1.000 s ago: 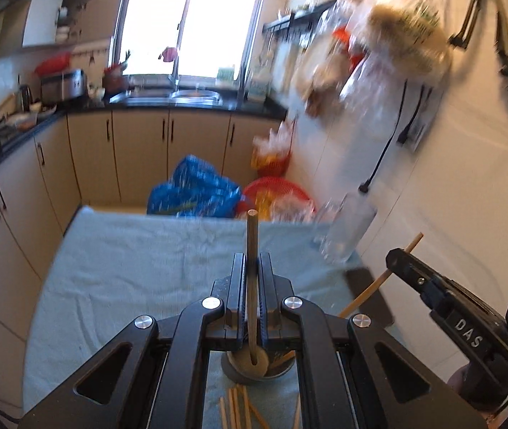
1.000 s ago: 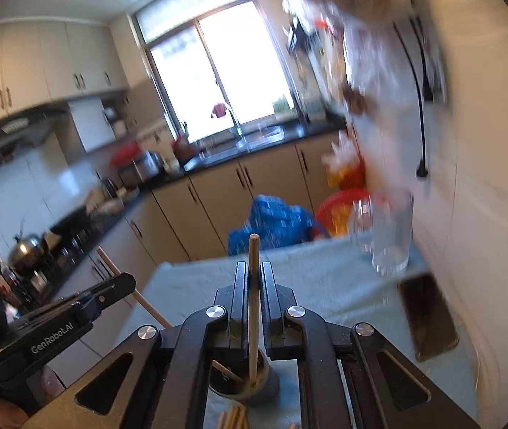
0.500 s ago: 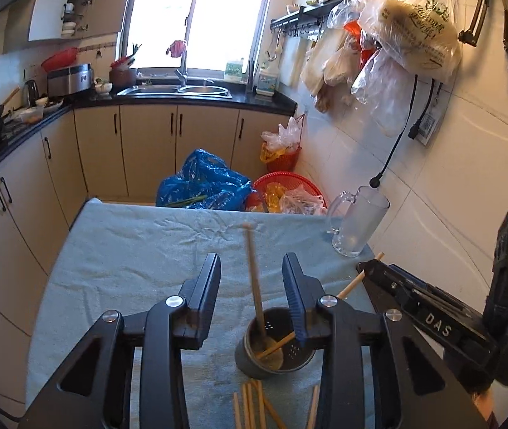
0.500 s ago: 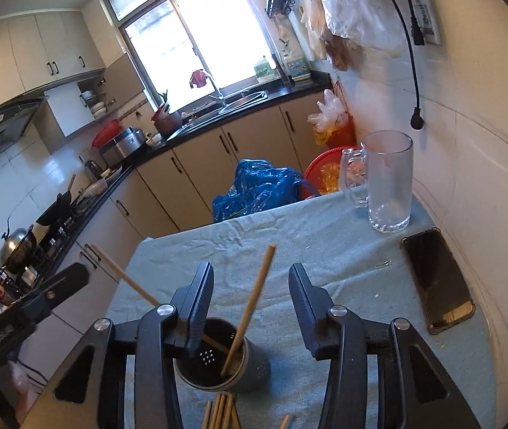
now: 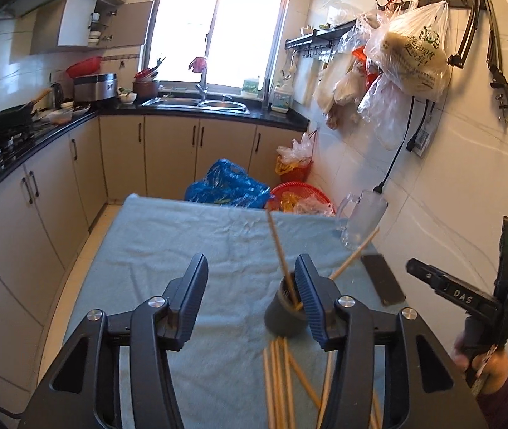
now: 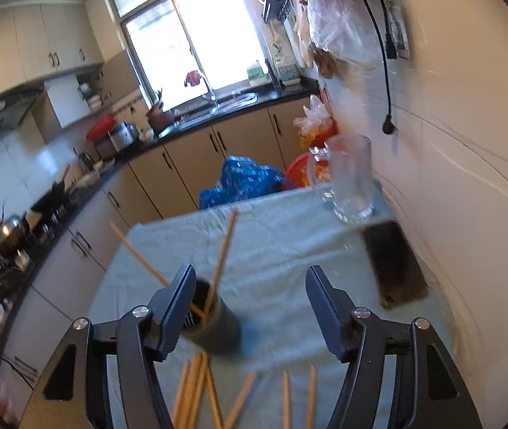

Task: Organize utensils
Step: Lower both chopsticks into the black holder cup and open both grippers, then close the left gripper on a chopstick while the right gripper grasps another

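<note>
Blue-clothed table: dark holder with chopsticks beside both opening, empty tongs.

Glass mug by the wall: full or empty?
Empty, as far as the pictures show. The glass mug stands upright on the blue cloth, and the wall and cloth show clear through it, with no liquid line. Motion blur leaves a thin residue undecidable.
</note>
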Action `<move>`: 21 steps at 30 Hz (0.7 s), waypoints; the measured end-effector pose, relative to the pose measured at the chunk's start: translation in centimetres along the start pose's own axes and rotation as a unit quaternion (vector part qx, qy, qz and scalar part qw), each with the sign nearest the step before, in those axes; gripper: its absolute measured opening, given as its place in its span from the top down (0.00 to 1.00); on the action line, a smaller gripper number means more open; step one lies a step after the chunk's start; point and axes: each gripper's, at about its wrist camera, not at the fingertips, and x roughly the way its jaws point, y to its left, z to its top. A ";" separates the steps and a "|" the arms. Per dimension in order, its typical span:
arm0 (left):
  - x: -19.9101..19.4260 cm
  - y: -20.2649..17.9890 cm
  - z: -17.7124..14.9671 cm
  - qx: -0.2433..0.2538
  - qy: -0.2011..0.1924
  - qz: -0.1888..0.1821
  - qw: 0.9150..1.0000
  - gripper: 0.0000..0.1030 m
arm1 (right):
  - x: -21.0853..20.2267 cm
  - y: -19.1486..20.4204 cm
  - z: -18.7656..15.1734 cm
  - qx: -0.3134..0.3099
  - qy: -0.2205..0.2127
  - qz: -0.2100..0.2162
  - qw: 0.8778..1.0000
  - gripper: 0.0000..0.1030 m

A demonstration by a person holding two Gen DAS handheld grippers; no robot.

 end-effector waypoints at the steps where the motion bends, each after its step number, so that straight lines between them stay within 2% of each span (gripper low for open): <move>1: -0.1 0.3 -1.0 0.003 0.007 0.003 1.000 0.51 | -0.3 -0.2 -0.8 -0.004 0.009 -0.005 1.000 0.32; 5: 0.9 1.2 -5.3 0.008 0.049 0.008 0.999 0.51 | -0.4 -1.4 -4.5 -0.017 0.053 -0.018 0.998 0.32; 9: 3.6 1.3 -9.8 0.016 0.113 0.004 0.993 0.52 | 0.6 -2.7 -8.6 -0.027 0.097 -0.017 0.995 0.32; 10: 4.5 1.0 -11.1 0.021 0.131 0.003 0.991 0.55 | 1.0 -3.0 -9.6 -0.028 0.110 -0.013 0.993 0.34; 13: 6.9 0.1 -13.7 0.033 0.174 -0.006 0.984 0.64 | 2.2 -3.7 -12.2 -0.027 0.145 -0.003 0.989 0.54; 16: 8.9 -0.8 -15.0 0.039 0.203 -0.013 0.978 0.71 | 3.3 -4.2 -13.8 -0.021 0.167 0.006 0.986 0.66; 21: 11.8 -2.1 -15.4 0.044 0.222 -0.019 0.974 0.73 | 4.6 -4.3 -14.4 -0.021 0.179 0.012 0.984 0.68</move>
